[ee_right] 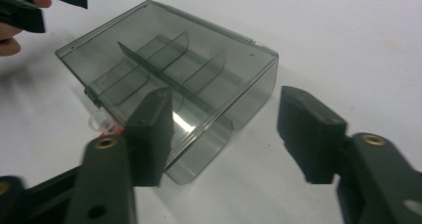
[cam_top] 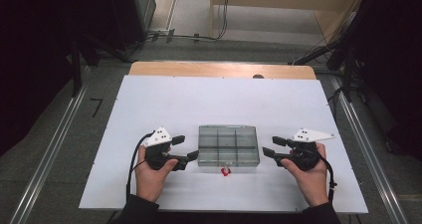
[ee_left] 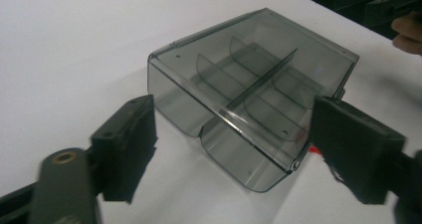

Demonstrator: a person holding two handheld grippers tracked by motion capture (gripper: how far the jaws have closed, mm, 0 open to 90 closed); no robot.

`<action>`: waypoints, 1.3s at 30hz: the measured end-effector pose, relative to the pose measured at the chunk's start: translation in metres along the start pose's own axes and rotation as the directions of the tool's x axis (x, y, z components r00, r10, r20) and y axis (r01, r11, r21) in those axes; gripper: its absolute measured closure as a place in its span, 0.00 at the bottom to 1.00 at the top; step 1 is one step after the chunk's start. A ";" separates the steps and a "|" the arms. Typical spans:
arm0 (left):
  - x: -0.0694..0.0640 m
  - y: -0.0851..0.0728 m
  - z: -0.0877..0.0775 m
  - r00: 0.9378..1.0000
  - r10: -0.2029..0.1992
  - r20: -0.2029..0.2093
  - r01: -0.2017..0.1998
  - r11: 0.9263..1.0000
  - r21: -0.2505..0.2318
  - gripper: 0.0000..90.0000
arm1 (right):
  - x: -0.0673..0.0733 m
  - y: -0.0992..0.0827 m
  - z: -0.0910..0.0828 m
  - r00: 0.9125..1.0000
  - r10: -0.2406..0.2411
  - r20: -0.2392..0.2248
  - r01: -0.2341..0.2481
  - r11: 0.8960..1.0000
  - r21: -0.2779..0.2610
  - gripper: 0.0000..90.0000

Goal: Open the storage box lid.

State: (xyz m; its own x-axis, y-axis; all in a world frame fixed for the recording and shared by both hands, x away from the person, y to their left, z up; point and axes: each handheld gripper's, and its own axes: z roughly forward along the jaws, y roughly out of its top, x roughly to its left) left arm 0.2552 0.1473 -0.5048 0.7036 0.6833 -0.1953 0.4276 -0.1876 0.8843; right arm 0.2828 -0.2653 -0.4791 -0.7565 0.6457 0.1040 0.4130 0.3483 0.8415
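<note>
A smoky clear compartment box with its lid down lies in the middle of the white table. A small red piece sits against its near edge. My left gripper is at the box's left side, jaws apart. In the left gripper view the box's near end lies between the jaws without the pads pressing on it. My right gripper stands open just off the box's right side. In the right gripper view one jaw overlaps the box and the other stands clear of it.
A wooden edge shows beyond the white sheet at the far side. Metal floor rails run along both sides, with dark stands and cables behind. Bare white surface surrounds the box.
</note>
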 end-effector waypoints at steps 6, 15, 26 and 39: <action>0.008 -0.007 -0.001 0.998 -0.033 0.048 0.032 0.999 0.033 0.54 | -0.001 -0.008 -0.003 1.000 -0.029 -0.010 0.030 0.998 0.048 0.79; 0.013 -0.015 0.002 1.000 -0.015 0.004 0.015 0.994 0.110 0.89 | -0.004 -0.017 0.004 0.996 -0.054 -0.072 0.061 0.993 0.101 0.98; 0.011 -0.019 0.012 0.999 -0.008 0.046 0.000 0.985 0.174 1.00 | -0.007 -0.024 0.015 0.994 -0.056 -0.094 0.070 0.986 0.153 0.98; 0.005 -0.019 0.018 0.996 0.000 0.091 -0.017 0.982 0.189 1.00 | -0.002 -0.025 0.020 0.985 -0.078 -0.152 0.104 0.980 0.168 0.98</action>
State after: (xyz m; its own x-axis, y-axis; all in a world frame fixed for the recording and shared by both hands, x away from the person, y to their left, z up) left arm 0.2608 0.1414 -0.5306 0.7526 0.6159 -0.2331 0.5148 -0.3295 0.7915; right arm 0.2843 -0.2611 -0.5110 -0.8547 0.5056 0.1173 0.4116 0.5226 0.7467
